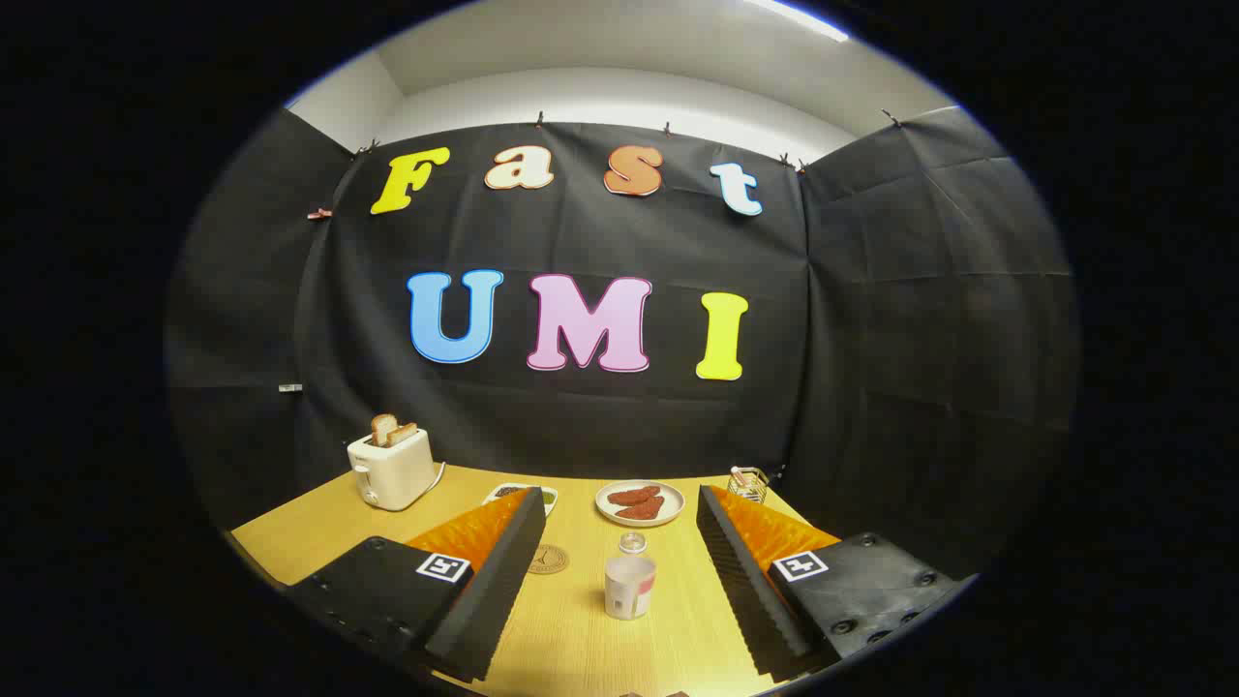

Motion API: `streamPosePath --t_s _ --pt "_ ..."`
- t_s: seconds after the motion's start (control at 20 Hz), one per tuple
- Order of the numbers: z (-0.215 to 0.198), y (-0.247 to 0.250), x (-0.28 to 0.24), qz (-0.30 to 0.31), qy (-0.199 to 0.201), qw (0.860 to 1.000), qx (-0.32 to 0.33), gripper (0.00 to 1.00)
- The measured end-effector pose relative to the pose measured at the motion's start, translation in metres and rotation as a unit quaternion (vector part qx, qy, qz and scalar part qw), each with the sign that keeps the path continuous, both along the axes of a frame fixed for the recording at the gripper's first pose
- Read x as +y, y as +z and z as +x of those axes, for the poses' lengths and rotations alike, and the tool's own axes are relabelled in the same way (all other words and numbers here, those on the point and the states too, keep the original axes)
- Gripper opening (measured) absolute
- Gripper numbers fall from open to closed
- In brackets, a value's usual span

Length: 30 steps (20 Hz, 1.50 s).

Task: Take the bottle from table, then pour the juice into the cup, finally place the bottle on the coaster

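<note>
A short white container with a pink band, which looks like the bottle (pixel 629 587), stands upright on the wooden table (pixel 581 629), between my two fingers and apart from both. Just beyond it sits a small clear cup (pixel 632 542). A round brown coaster (pixel 548 559) lies flat on the table close beside the left finger (pixel 489 590). My gripper (pixel 619 496) is open wide, with nothing touching the fingers, and hangs a little above the table.
A plate (pixel 640 503) with reddish food lies beyond the cup. A white toaster (pixel 392 469) with toast stands at the far left. A small dish (pixel 523 494) shows past the left fingertip, and a wire basket (pixel 747 482) past the right one.
</note>
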<state>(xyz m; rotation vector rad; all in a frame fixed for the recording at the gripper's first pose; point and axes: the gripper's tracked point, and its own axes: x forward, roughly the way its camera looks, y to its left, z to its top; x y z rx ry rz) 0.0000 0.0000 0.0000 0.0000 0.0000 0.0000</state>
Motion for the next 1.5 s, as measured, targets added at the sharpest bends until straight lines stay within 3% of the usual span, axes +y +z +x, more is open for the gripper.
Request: streamPosePath --t_s 0.65,1.1,1.5 --pt "0.015 -0.018 -0.014 0.001 0.004 1.0 0.021 0.97" --pt "0.03 -0.023 -0.009 -0.003 0.03 0.999 0.009 0.97" --pt "0.055 -0.061 -0.01 -0.008 0.061 0.998 0.011 0.97"
